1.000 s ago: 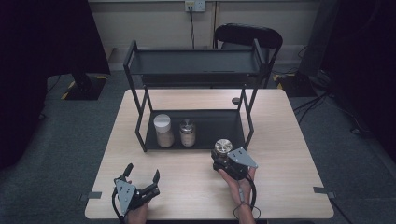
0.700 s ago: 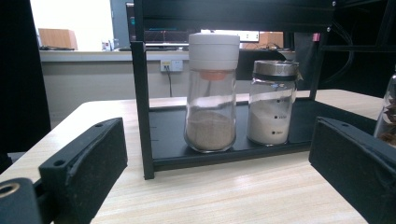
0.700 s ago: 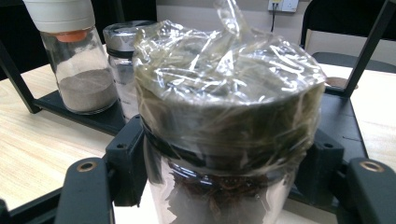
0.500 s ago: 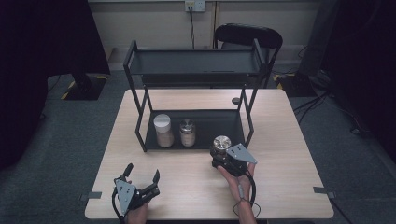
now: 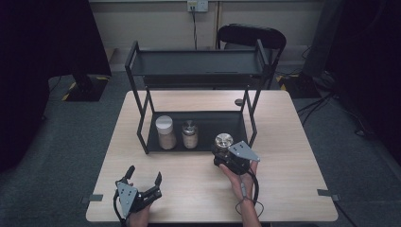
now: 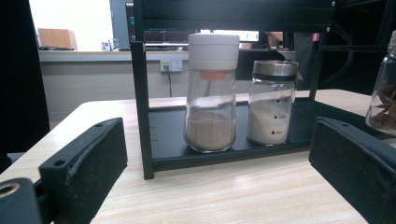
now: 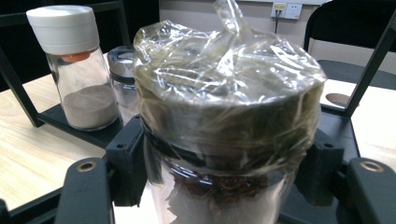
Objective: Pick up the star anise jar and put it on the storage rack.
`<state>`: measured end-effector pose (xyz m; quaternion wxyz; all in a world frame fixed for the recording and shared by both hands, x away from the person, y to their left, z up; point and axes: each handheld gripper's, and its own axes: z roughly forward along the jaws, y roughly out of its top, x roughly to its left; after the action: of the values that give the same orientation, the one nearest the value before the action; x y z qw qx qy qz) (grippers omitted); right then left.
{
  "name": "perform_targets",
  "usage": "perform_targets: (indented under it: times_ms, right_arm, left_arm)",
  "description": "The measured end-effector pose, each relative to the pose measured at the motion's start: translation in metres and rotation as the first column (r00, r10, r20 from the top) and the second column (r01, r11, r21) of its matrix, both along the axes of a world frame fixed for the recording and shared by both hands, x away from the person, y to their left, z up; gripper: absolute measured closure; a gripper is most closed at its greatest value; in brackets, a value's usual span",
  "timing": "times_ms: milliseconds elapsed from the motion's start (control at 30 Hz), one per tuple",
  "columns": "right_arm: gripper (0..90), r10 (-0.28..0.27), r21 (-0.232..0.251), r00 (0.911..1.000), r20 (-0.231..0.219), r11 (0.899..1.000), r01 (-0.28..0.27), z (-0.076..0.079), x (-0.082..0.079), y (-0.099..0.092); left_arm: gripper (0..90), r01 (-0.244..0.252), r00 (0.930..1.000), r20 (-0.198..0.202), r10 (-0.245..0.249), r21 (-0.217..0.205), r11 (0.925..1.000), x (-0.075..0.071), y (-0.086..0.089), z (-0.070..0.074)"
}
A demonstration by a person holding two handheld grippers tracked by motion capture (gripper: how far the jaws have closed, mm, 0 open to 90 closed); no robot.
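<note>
Right gripper (image 5: 222,150) stays clamped on the film-capped jar (image 5: 223,141), carried slightly forward to the rack (image 5: 142,124) shelf's front edge; placement beside the two jars ahead looks imminent. Left gripper (image 5: 143,176) idles open, empty.

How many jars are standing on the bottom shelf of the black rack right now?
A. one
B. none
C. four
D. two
D: on the rack's bottom shelf stand just the white-capped jar and the smaller silver-lidded jar side by side; a third jar is in the right gripper's jaws, at the shelf's front edge.
</note>
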<state>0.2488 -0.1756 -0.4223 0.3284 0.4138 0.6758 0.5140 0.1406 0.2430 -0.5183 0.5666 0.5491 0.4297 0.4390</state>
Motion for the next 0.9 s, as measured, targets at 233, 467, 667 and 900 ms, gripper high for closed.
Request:
perform_targets:
  times_ms: [233, 467, 667, 900]
  right_arm:
    - [31.1, 0.001, 0.001, 1.0000, -0.001, 1.000, -0.001, 0.004, 0.005, 0.001]
    - [31.1, 0.001, -0.001, 1.0000, -0.004, 1.000, -0.001, 0.006, 0.010, 0.003]
    - [31.1, 0.000, 0.002, 1.0000, -0.003, 1.000, 0.000, 0.008, 0.014, 0.005]
    - [31.1, 0.000, -0.009, 1.0000, -0.007, 1.000, 0.000, 0.009, 0.020, 0.008]
  left_arm:
    - [3.5, 0.001, 1.0000, 0.000, -0.001, 0.000, 1.0000, 0.000, 0.000, 0.000]
    - [3.5, 0.001, 1.0000, 0.000, -0.001, 0.000, 1.0000, 0.000, 0.000, 0.000]
    - [3.5, 0.001, 1.0000, 0.000, -0.001, 0.000, 1.0000, 0.000, 0.000, 0.000]
    - [3.5, 0.000, 1.0000, 0.000, 0.000, 0.000, 1.0000, 0.000, 0.000, 0.000]
